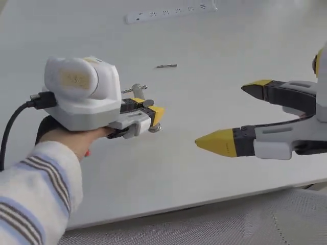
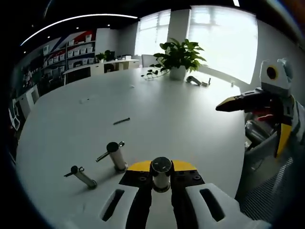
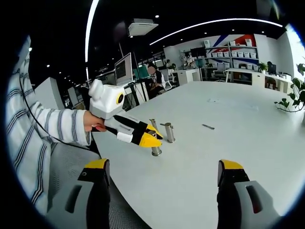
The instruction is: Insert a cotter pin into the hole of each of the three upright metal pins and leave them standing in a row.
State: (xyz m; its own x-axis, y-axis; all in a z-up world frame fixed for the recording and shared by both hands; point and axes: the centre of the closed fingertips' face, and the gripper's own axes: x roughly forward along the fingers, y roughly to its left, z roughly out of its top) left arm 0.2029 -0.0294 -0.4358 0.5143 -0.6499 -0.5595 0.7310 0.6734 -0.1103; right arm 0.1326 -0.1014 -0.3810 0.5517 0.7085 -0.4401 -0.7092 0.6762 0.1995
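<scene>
My left gripper (image 1: 152, 116) clamps an upright metal pin (image 2: 161, 171); my right gripper (image 1: 220, 115) gapes empty.
The loose cotter pin (image 1: 166, 66) looks light, thin and slippery: I'd pinch its head.

The head view looked steeply down over the bench (image 1: 214, 168), the left gripper view sat low, close behind an upright pin (image 2: 161, 174), and the right gripper view faced that pin from farther off.
</scene>
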